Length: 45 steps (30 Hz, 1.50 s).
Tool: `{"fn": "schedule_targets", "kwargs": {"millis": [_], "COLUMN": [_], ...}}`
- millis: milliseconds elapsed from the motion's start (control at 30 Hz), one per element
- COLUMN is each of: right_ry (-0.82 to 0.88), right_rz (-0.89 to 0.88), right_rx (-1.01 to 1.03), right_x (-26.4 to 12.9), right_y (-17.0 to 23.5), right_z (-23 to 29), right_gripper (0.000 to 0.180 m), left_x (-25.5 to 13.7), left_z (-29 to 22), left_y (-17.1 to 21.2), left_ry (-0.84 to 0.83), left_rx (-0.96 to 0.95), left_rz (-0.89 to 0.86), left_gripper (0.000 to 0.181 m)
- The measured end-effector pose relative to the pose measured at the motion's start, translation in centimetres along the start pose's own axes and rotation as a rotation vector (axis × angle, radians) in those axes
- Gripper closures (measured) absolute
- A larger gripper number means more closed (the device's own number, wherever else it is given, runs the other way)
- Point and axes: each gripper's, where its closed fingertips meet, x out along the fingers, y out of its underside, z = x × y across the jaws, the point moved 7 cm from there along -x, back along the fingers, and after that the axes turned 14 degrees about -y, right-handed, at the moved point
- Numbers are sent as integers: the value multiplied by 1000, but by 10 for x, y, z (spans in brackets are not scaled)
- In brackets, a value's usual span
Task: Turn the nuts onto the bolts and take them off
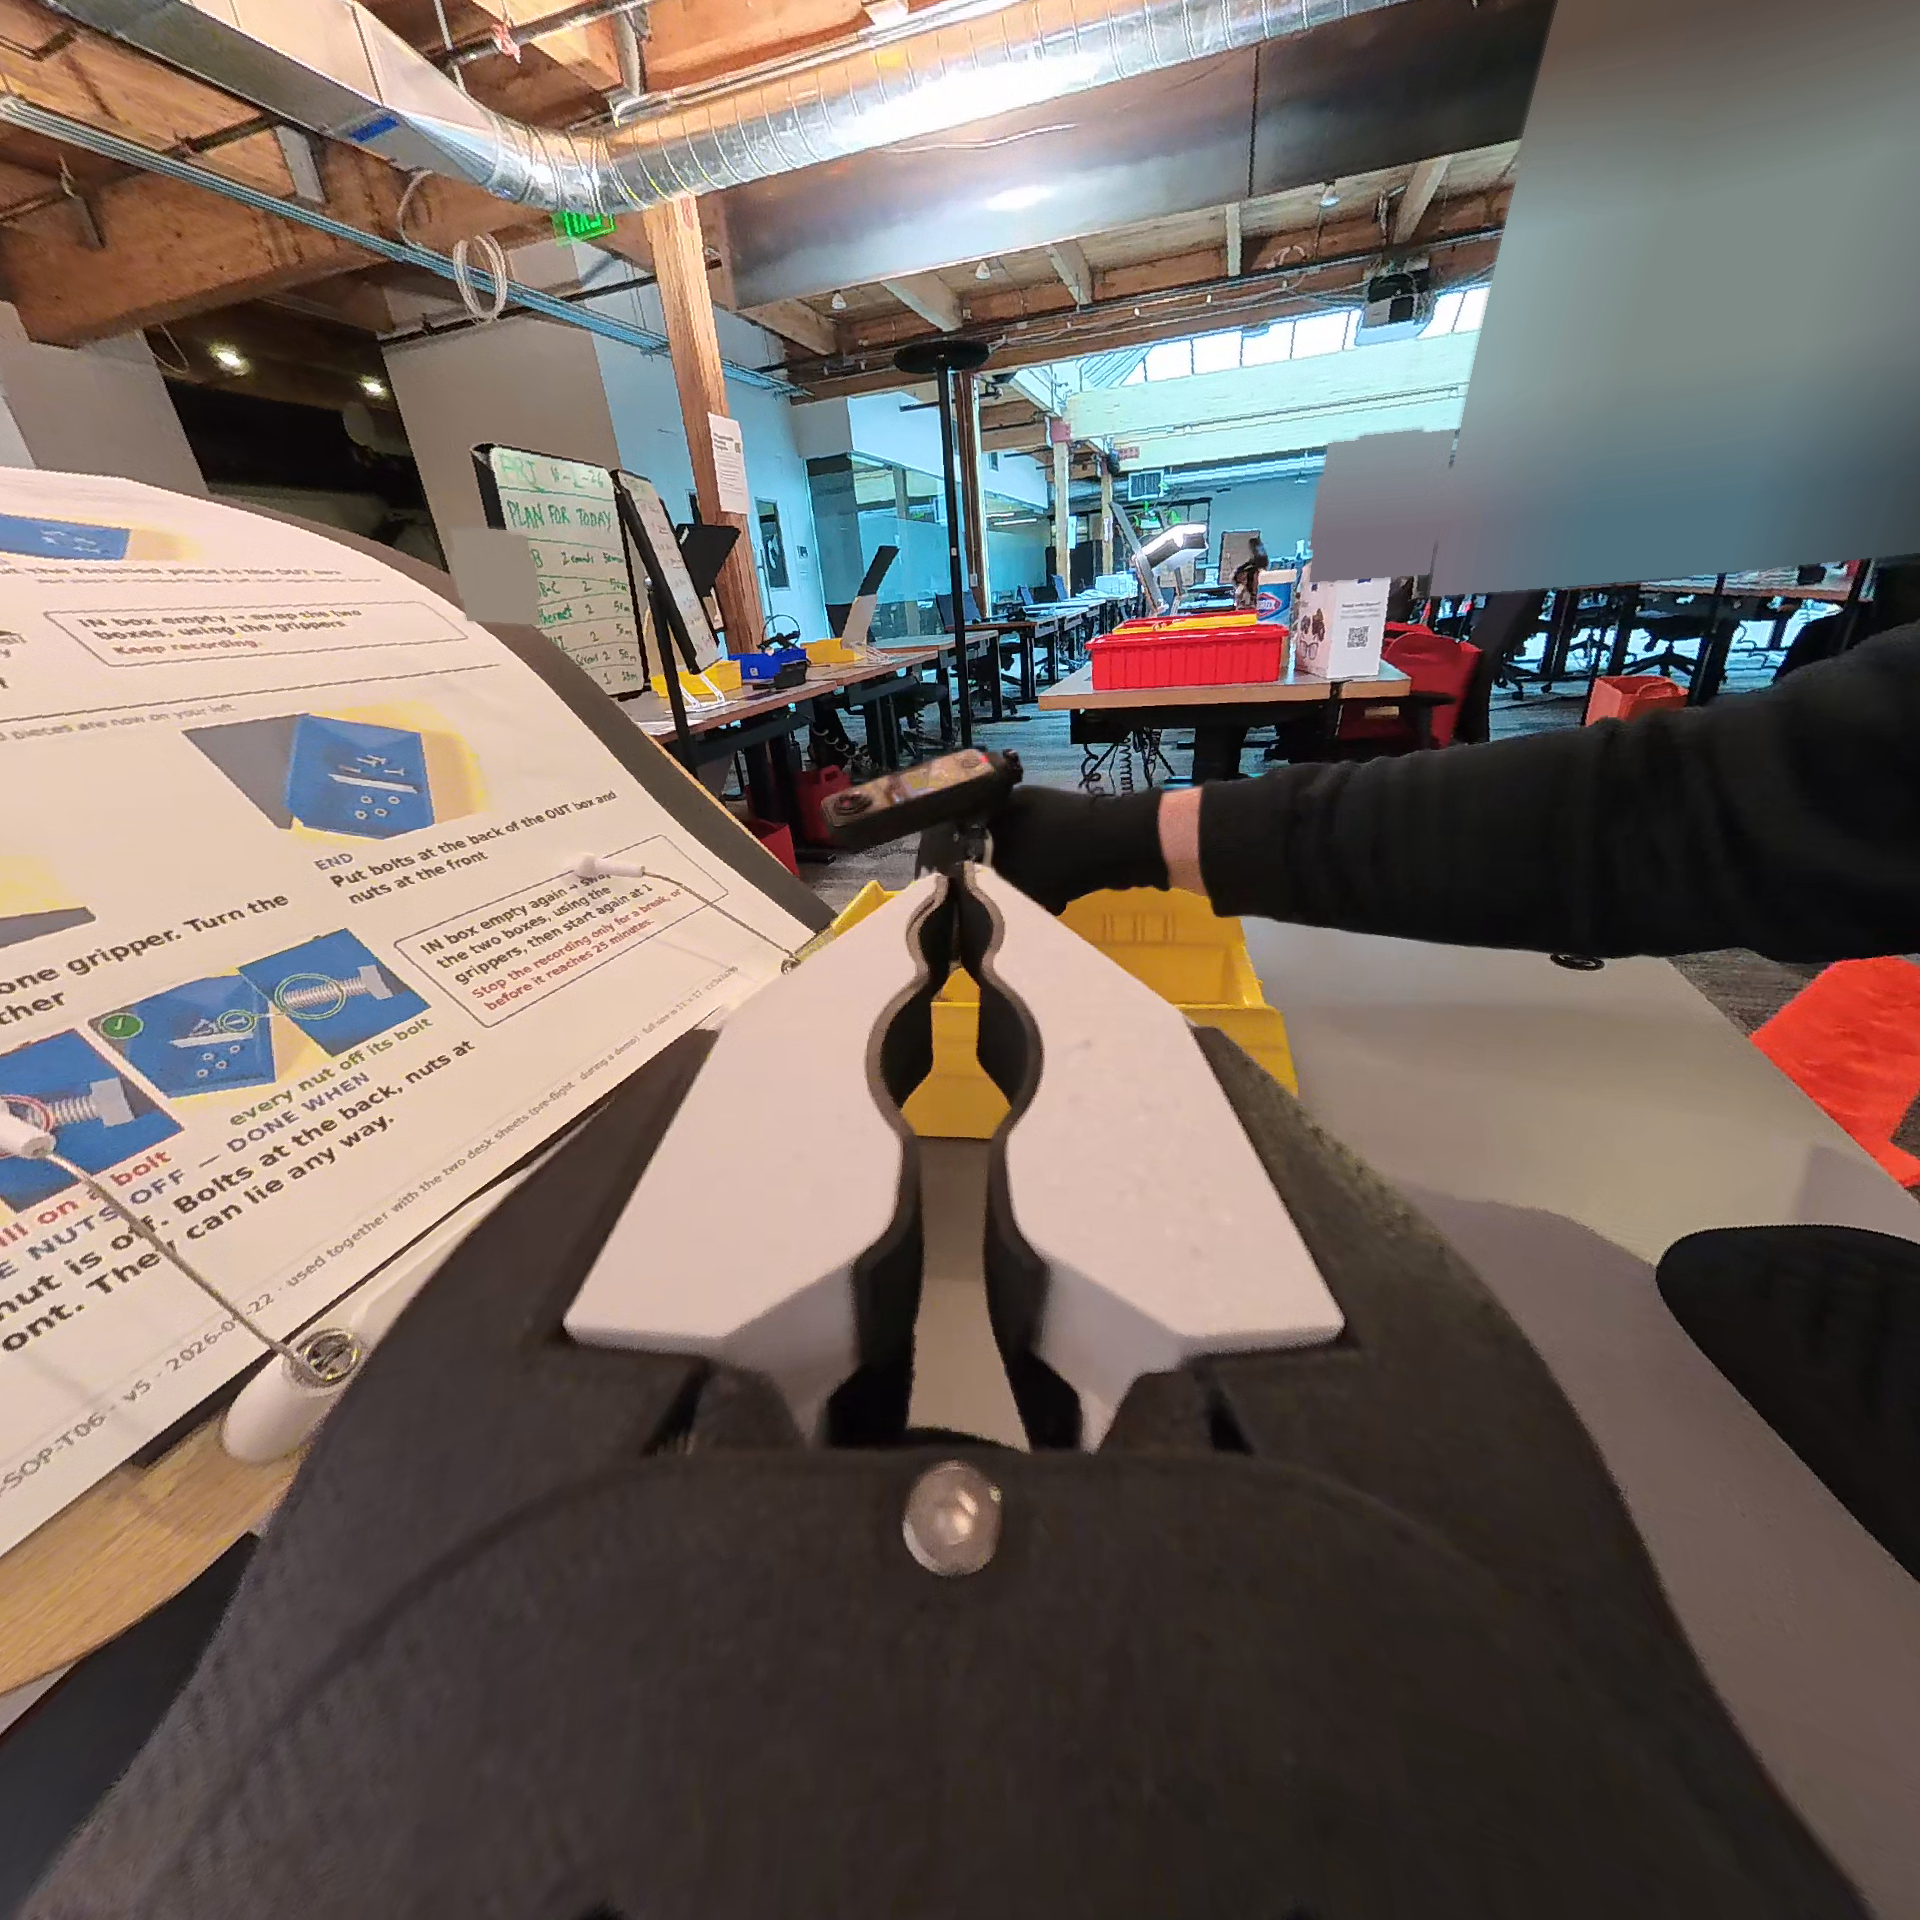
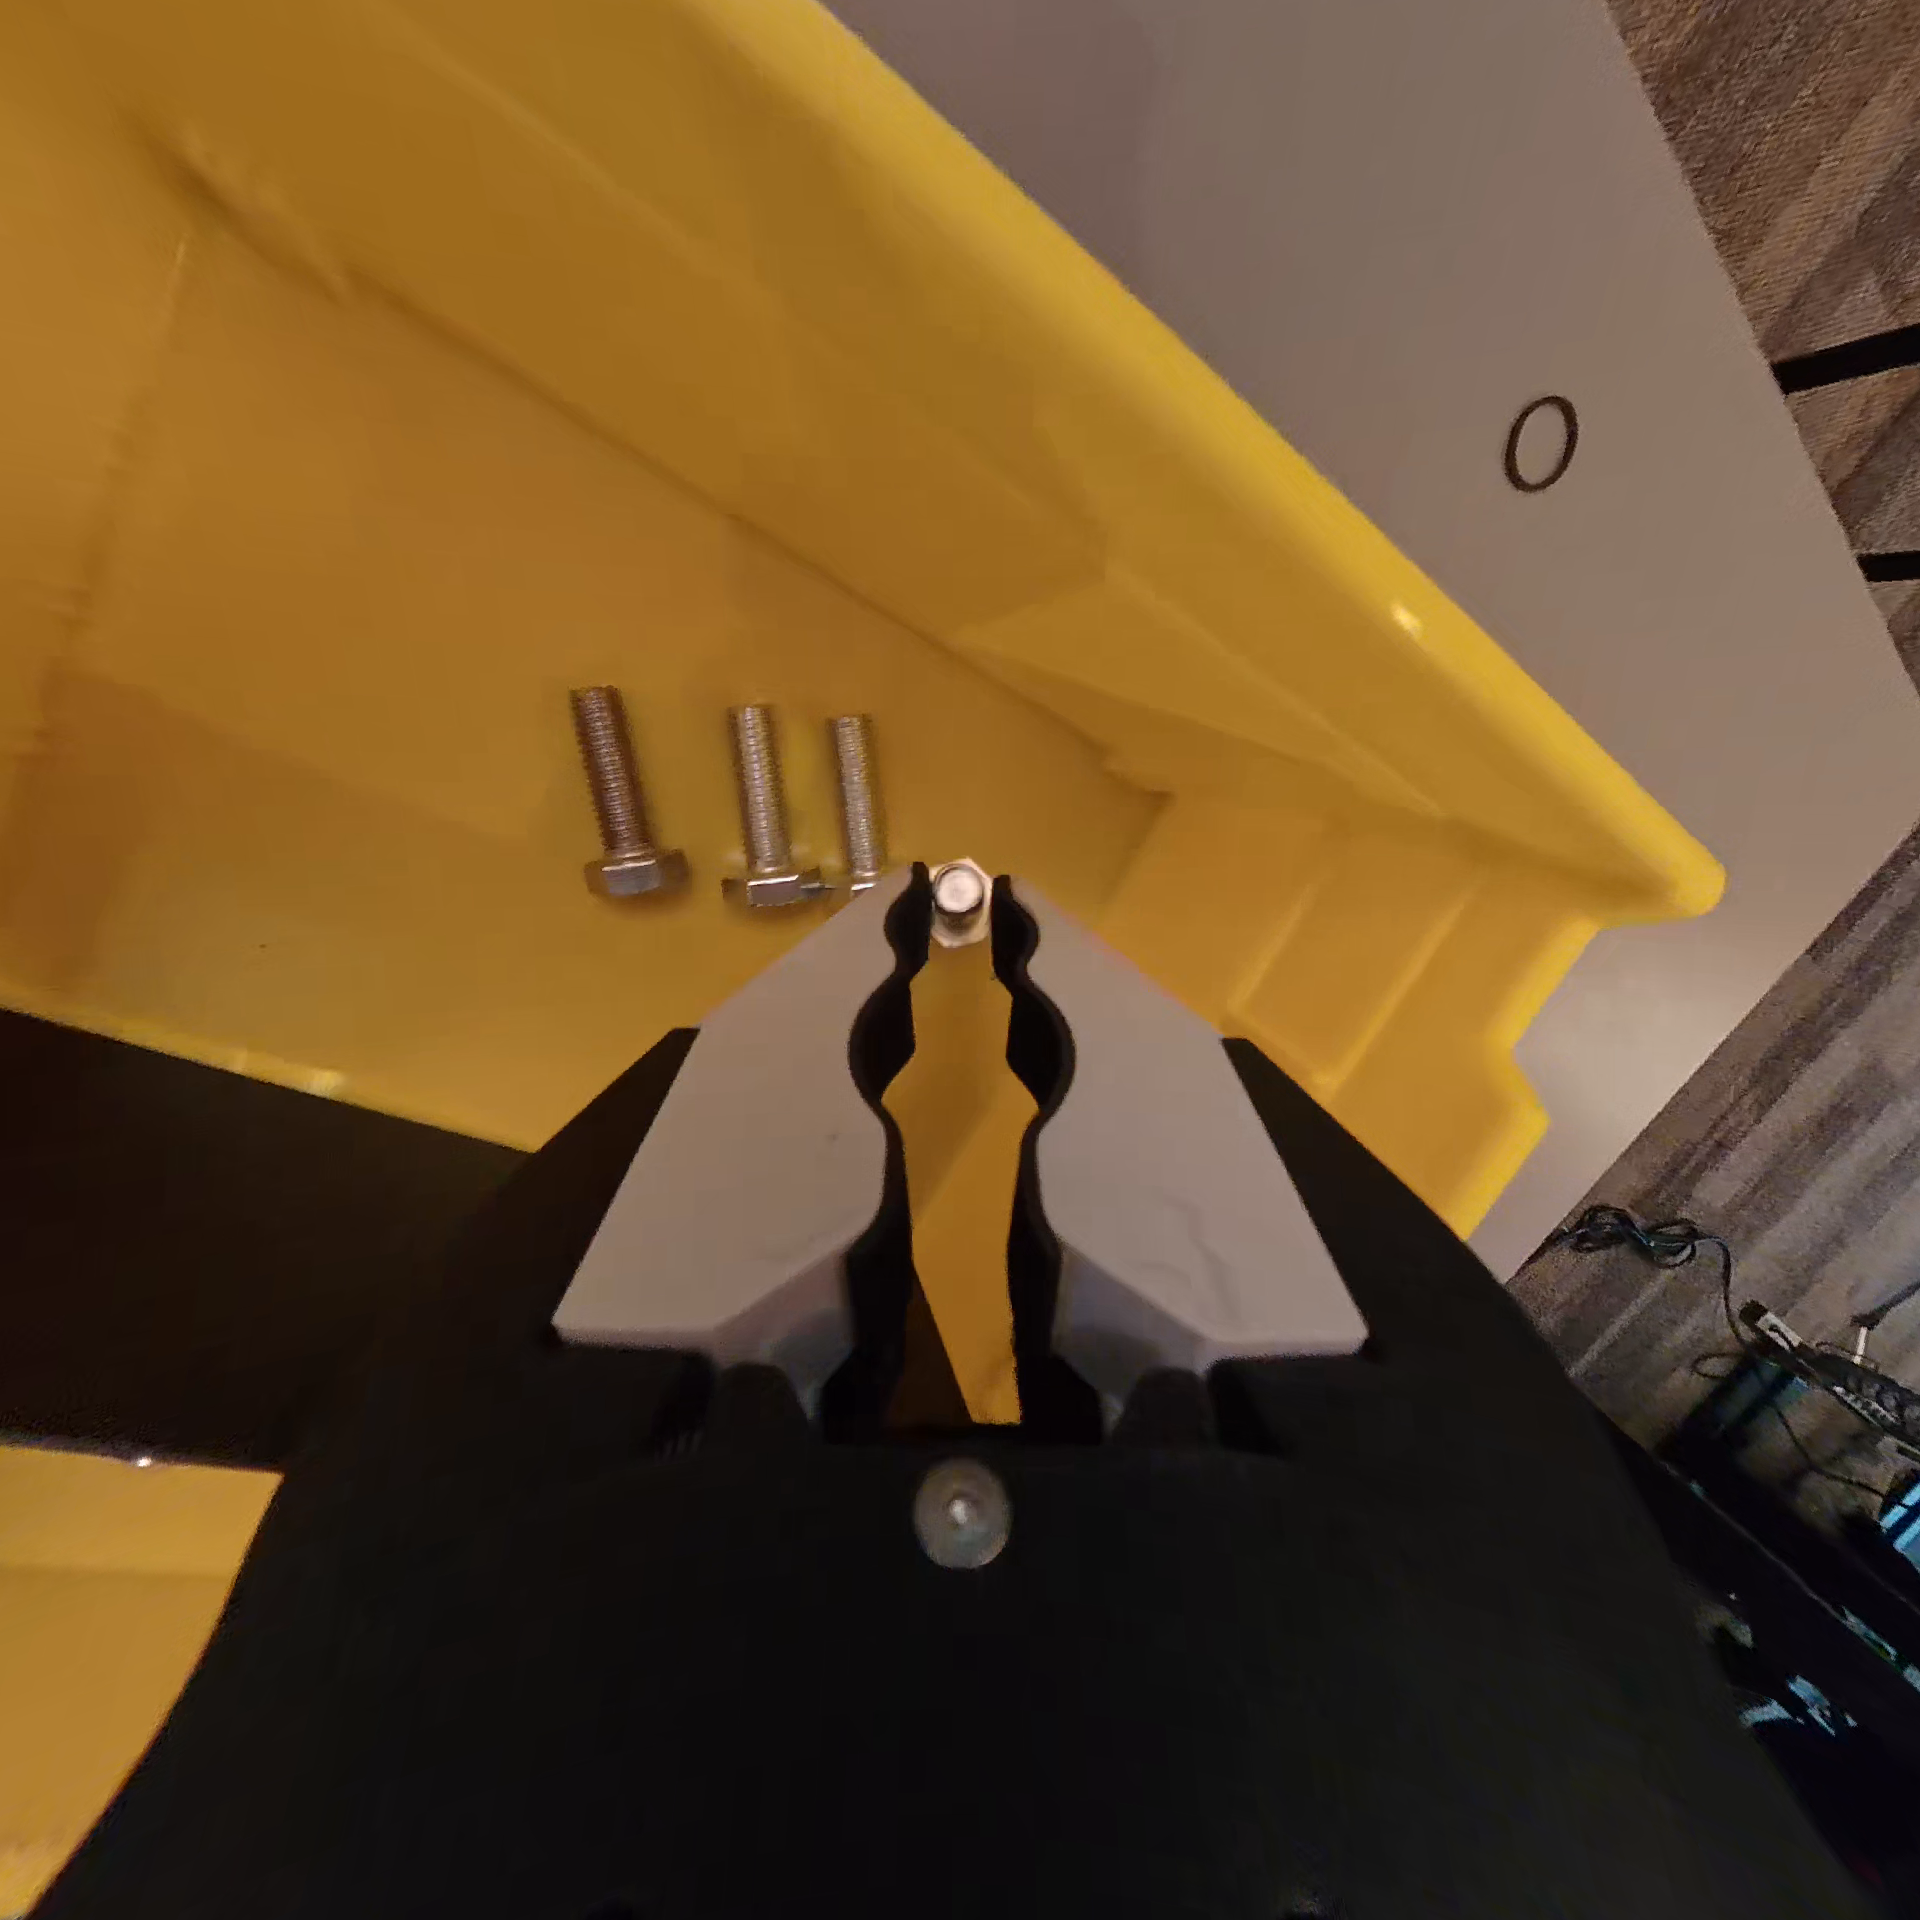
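Note:
In the right wrist view my right gripper (image 2: 957,902) is shut on a silver bolt (image 2: 958,896), seen end-on with a nut on it, held just above the floor of a yellow bin (image 2: 1351,665). Three bare bolts (image 2: 764,805) lie side by side in the bin, just left of the fingertips. In the left wrist view my left gripper (image 1: 954,914) is shut with nothing in it, raised over the table. Beyond it a gloved hand (image 1: 1081,842) holds the right gripper down in the yellow bin (image 1: 1174,966).
A printed instruction sheet (image 1: 312,883) on a slanted board stands close on the left. A black rubber ring (image 2: 1541,442) lies on the white table (image 2: 1299,260) beyond the bin. An orange item (image 1: 1849,1049) sits at the table's right edge. Desks and red bins stand far behind. Some 50 centimeters of space lies between my two pairs of fingers.

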Motion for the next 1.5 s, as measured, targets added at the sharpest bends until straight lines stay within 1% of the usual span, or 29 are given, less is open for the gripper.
{"fn": "schedule_targets", "kwargs": {"millis": [33,133,233,300,433,567,667,733,800,867,933,1000,1067,1200,1300,1433,1500], "right_ry": [9,23,51,58,89,137,173,186,193,211,212,194,192,159,126,63,23], "right_rz": [-12,-96,-190,-253,-327,-386,-454,-509,-552,-574,-586,-581,-577,-583,-605,-662,-684], "right_rx": [3,-1,-20,-30,-33,8,59,99,141,169,197,229,237,249,244,276,267], "right_x": [-1,-20,-53,-77,-114,-137,-147,-151,-151,-149,-144,-136,-128,-111,-99,-88,-83], "right_y": [-1,-4,1,11,47,91,120,136,149,161,172,181,188,196,198,199,198], "right_z": [-1,6,19,33,60,74,77,76,74,70,66,61,58,53,51,46,47], "right_gripper": [165,163,161,160,157,149,136,127,117,109,106,102,101,100,98,102,116], "left_x": [0,0,-1,-1,-2,-2,-4,-14,-32,-52,-72,-89,-108,-156,-199,-261,-289], "left_z": [0,-1,-2,-3,-8,-12,-8,-1,6,17,32,55,73,95,105,119,125], "left_y": [0,-1,-4,-7,-18,-32,-44,-58,-76,-88,-96,-106,-108,-89,-60,-22,-6], "left_ry": [1,1,2,-8,-29,-66,-94,-144,-192,-257,-333,-426,-486,-625,-736,-898,-958], "left_rx": [3,16,19,30,82,128,129,121,113,126,150,157,155,165,174,142,86], "left_rz": [2,5,-1,5,23,55,79,68,48,64,118,181,244,389,531,653,688], "left_gripper": [181,181,181,181,178,172,166,163,160,157,151,140,137,132,124,114,109]}}
